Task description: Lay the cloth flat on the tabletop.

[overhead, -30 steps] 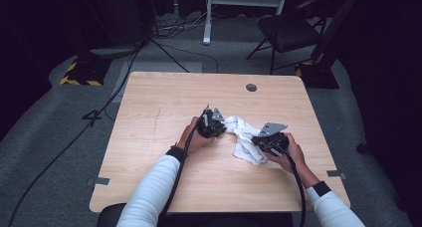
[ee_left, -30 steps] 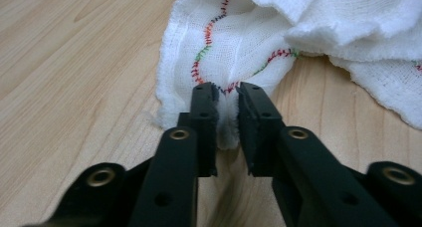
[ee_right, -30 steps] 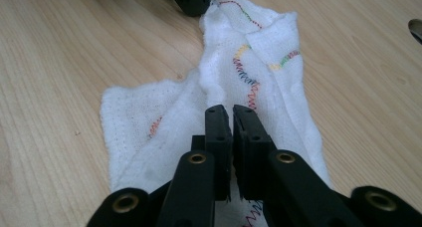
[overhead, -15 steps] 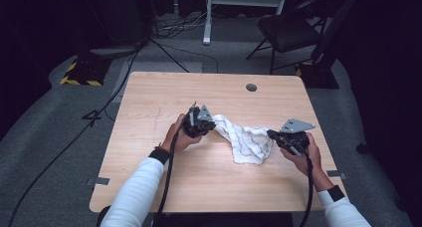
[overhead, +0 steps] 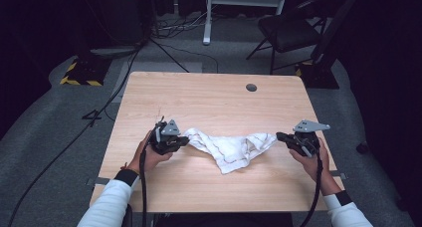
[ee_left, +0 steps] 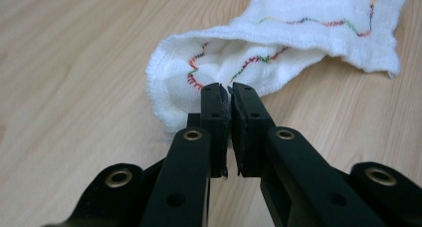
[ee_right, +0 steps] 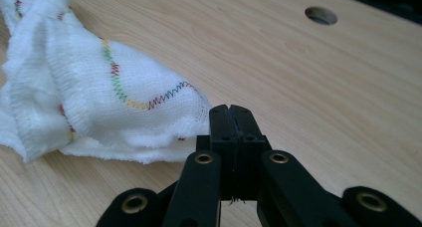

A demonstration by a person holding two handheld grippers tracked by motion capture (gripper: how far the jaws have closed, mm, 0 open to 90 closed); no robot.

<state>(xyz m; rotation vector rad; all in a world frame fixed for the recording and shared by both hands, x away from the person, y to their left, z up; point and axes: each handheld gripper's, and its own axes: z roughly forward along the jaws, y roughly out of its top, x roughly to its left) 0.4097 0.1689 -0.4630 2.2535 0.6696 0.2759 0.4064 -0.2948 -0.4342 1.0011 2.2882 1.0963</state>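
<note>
Both grippers, left gripper (overhead: 185, 139) and right gripper (overhead: 279, 136), jaws clamped on opposite ends of a white stitched cloth (overhead: 228, 146), stretch it flat near the bench's (overhead: 209, 95) front edge.

A pale wooden counter (overhead: 214, 100) with a round cable hole (overhead: 251, 87) near its far edge stands on grey carpet (overhead: 54, 132). Beyond it the room is dark: a black chair (overhead: 286, 33), a white stand (overhead: 244, 0), loose cables (overhead: 164, 35), and a yellow-black striped block (overhead: 79, 73).
</note>
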